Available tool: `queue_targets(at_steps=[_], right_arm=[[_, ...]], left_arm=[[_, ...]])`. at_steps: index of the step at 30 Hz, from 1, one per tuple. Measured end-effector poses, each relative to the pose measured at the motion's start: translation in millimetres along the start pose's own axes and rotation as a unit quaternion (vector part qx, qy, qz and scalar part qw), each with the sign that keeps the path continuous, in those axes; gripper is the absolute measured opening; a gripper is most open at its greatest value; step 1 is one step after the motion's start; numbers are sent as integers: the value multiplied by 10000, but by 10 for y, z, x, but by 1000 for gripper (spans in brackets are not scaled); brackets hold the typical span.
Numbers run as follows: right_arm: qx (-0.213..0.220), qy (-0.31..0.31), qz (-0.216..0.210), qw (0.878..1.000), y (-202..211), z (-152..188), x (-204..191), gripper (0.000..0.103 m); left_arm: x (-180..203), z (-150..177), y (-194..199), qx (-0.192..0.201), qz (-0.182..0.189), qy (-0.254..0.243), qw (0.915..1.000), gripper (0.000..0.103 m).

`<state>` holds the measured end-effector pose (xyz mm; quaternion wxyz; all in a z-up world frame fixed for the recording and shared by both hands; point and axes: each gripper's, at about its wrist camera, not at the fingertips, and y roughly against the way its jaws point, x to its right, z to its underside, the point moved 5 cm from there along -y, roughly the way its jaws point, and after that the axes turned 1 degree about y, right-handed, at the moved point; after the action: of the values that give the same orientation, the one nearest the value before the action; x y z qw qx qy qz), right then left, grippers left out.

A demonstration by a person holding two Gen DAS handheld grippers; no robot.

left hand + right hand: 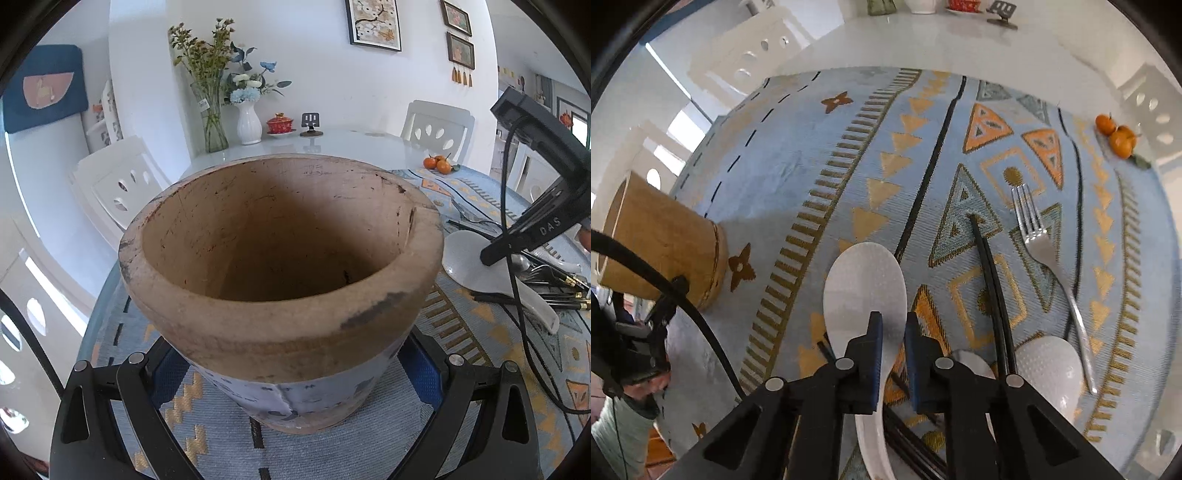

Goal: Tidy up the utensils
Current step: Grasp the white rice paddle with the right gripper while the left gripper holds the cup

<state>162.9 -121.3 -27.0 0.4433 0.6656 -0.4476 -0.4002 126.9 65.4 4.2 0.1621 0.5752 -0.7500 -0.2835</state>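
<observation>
Two black fingers with blue pads belong to the right gripper point(892, 321), which points steeply down with its jaws drawn close together. The narrow neck of a white plastic spoon point(864, 288) lies at that slim gap, partly under one finger; I cannot tell whether the pads pinch it. The spoon's broad oval bowl, finely pimpled, spreads just ahead of the fingertips, and its handle runs back beneath the gripper.

Just to the other side of the fingers lies a second white spoon point(1049, 365) with the same dotted surface. A pair of thin, glossy black chopsticks point(990, 273) passes between the two spoons and reaches further forward. Beyond the second spoon, a shiny metal fork point(1034, 229) rests with its four tines pointing away. All of them lie on a woven blue tablecloth point(812, 166) patterned with gold and orange triangles, squares and dark lines.

Over at the left gripper point(291, 373), the fingers stand on either side of the base of a wooden pot point(280, 332); whether the pads press its wall is not clear. This pot is round and thick-rimmed, widening upward, its pale raw wood scuffed and stained dark in spots, with a blue-grey patterned band around the lower body. Nothing is inside it.

Farther ahead, a few small tangerines point(1115, 133) sit at the cloth's edge on a smooth white table point(923, 40).
</observation>
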Motion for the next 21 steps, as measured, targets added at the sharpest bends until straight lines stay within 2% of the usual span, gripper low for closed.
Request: queue_targets(at_steps=[6, 14, 18, 20, 21], right_arm=[[-373, 295, 94, 9988, -43, 38, -279, 10], [-296, 597, 172, 9976, -6, -53, -597, 10], [-485, 316, -236, 9980, -106, -78, -459, 14], [-452, 138, -524, 9975, -125, -106, -319, 20], [-460, 87, -674, 9966, -125, -79, -271, 27]], left_arm=[[6, 2, 1, 5, 3, 10, 10000, 99], [-9, 2, 2, 6, 19, 26, 10000, 99], [-17, -3, 11, 11, 26, 40, 10000, 99], [-21, -6, 16, 14, 29, 46, 10000, 99], [-21, -7, 16, 14, 31, 48, 10000, 99]])
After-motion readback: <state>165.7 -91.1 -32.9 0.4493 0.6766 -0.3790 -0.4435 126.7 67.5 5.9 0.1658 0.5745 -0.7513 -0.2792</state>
